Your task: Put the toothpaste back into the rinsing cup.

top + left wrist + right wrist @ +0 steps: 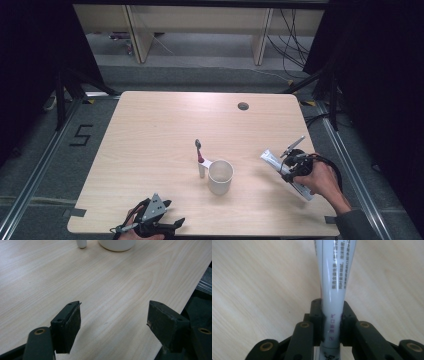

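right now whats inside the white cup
The white cup looks empty: pale inner wall visible, nothing sticking out. Its bottom is hidden by the near rim. The toothbrush stands outside, at its left; the right gripper holds the toothpaste tube.

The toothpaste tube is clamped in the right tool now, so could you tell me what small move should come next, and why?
Probably lift the toothpaste tube off the table and carry it toward the cup. The right tool is shut on it, while the left tool waits open near the table's front edge.
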Motion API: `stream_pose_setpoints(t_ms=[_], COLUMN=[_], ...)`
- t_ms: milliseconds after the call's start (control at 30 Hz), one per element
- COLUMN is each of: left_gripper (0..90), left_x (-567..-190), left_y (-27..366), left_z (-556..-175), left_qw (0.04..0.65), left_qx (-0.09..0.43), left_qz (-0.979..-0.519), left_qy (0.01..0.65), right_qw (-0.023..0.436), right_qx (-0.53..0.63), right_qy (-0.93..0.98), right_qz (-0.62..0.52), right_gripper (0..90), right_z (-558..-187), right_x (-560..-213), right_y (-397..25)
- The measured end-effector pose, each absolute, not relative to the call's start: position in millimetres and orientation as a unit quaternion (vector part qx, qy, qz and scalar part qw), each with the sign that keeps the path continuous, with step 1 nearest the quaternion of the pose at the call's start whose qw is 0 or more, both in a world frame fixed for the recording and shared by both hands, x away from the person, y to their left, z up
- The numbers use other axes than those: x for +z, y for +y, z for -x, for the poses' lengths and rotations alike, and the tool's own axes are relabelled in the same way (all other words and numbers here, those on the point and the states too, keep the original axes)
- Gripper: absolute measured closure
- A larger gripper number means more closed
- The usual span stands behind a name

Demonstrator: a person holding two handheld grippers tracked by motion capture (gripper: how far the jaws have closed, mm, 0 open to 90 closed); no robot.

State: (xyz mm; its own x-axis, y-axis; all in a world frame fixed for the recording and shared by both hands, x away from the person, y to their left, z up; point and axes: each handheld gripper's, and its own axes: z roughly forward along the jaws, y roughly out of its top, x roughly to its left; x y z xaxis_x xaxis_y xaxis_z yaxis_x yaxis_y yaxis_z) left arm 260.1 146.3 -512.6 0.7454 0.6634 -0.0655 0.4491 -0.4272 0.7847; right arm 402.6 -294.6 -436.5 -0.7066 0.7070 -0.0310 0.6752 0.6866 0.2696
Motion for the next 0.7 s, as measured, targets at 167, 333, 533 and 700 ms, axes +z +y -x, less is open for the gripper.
stream_pose_setpoints(t_ms=[167, 333, 533, 700], left_gripper=[26.7, 26.8, 26.8, 26.8], left_x=[-512, -512, -513, -513], left_y=[147, 147, 147, 146], left_z=[-261, -261, -261, -260], left_qw=[0.418, 0.417, 0.417, 0.422], left_qx=[0.128, 0.129, 0.128, 0.128], left_qz=[-0.836, -0.837, -0.836, -0.833], left_qy=[0.332, 0.332, 0.332, 0.335], right_qw=[0.078, 0.1, 0.123, 0.138], right_qx=[0.172, 0.234, 0.282, 0.363], right_qy=[0.901, 0.883, 0.865, 0.833], right_qz=[-0.39, -0.393, -0.397, -0.394], right_gripper=[76.8, 77.0, 77.0, 77.0], right_z=[-402, -404, -407, -409], right_x=[-428, -419, -413, -405], right_y=[-299, -302, -299, -292])
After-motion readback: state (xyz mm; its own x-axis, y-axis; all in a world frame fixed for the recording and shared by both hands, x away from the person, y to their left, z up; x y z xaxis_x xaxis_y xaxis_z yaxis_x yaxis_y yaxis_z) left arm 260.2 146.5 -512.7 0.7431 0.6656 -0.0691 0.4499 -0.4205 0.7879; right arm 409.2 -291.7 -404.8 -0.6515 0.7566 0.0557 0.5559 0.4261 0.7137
